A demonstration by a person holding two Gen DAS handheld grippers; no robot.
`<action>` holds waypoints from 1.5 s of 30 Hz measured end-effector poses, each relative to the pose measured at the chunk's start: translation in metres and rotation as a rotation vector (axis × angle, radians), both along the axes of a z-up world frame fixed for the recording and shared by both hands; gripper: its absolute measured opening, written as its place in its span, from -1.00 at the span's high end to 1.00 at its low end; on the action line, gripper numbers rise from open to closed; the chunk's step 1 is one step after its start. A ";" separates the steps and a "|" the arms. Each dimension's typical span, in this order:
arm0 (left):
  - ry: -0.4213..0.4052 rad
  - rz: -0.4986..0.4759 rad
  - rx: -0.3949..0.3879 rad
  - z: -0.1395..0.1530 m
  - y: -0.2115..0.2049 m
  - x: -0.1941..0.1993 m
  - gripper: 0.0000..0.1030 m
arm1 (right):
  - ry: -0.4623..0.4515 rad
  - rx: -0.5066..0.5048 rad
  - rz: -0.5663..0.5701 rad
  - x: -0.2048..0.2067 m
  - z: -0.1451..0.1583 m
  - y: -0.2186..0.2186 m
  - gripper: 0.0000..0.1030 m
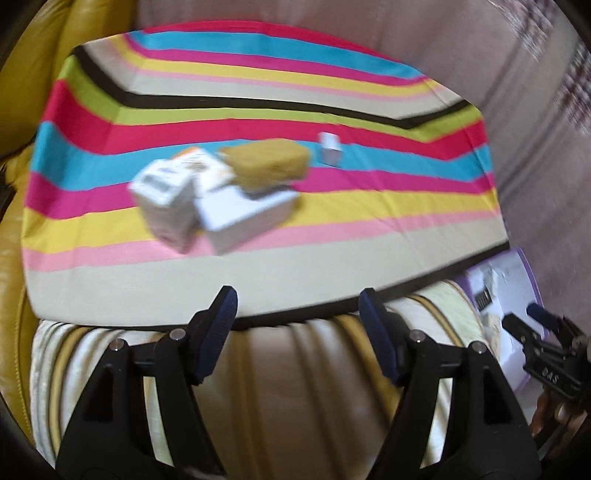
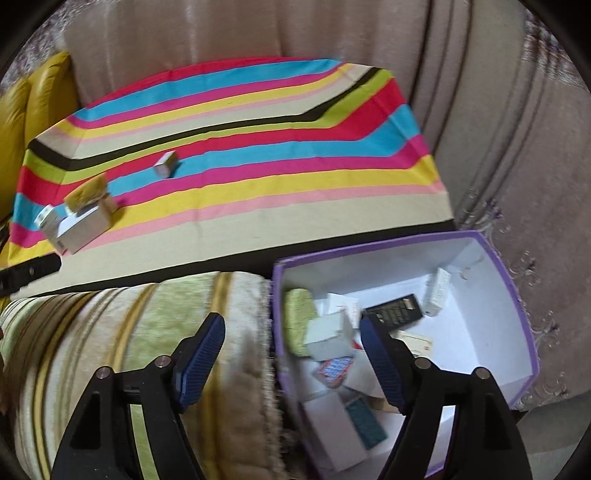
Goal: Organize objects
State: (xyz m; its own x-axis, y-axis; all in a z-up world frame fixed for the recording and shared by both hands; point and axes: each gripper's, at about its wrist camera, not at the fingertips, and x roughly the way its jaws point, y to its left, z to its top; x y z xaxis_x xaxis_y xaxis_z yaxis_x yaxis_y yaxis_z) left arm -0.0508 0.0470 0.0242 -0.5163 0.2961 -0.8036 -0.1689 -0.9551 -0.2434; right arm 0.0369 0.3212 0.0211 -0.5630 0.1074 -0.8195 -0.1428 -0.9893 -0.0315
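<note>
A striped cloth covers the table (image 1: 332, 266). On it lie a mustard sponge (image 1: 269, 160) on a white flat box (image 1: 243, 214), a white carton (image 1: 166, 199) beside them, and a small white box (image 1: 330, 149) further right. My left gripper (image 1: 297, 306) is open and empty, above the table's near edge. My right gripper (image 2: 291, 332) is open and empty, above the left wall of a purple box (image 2: 509, 295) that holds several small cartons and a green sponge (image 2: 301, 317). The pile (image 2: 79, 218) and the small box (image 2: 167, 164) also show in the right wrist view.
A striped green and beige cushion (image 2: 129, 325) lies between the table and the purple box. A yellow sofa (image 1: 33, 92) stands to the left. A pale curtain (image 2: 258, 29) hangs behind the table. The right gripper (image 1: 543, 325) shows at the left wrist view's right edge.
</note>
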 end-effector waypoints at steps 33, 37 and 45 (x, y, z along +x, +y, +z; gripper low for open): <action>-0.009 0.046 0.043 -0.025 -0.085 -0.089 -0.45 | 0.013 -0.061 0.338 -0.078 0.016 -0.145 -0.65; -0.027 0.041 0.099 -0.032 -0.093 -0.094 -0.06 | 0.024 -0.078 0.383 -0.098 0.021 -0.163 -0.65; -0.002 0.082 0.197 -0.036 -0.111 -0.087 -0.01 | 0.037 -0.083 0.449 -0.142 0.023 -0.202 -0.68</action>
State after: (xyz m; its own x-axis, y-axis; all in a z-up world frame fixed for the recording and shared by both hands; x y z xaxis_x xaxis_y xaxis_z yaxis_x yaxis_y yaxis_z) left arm -0.1381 -0.0636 -0.0116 -0.5431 0.4050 -0.7355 -0.0919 -0.8994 -0.4274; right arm -0.1049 0.1193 0.0439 -0.5676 -0.2187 -0.7937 0.3009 -0.9525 0.0472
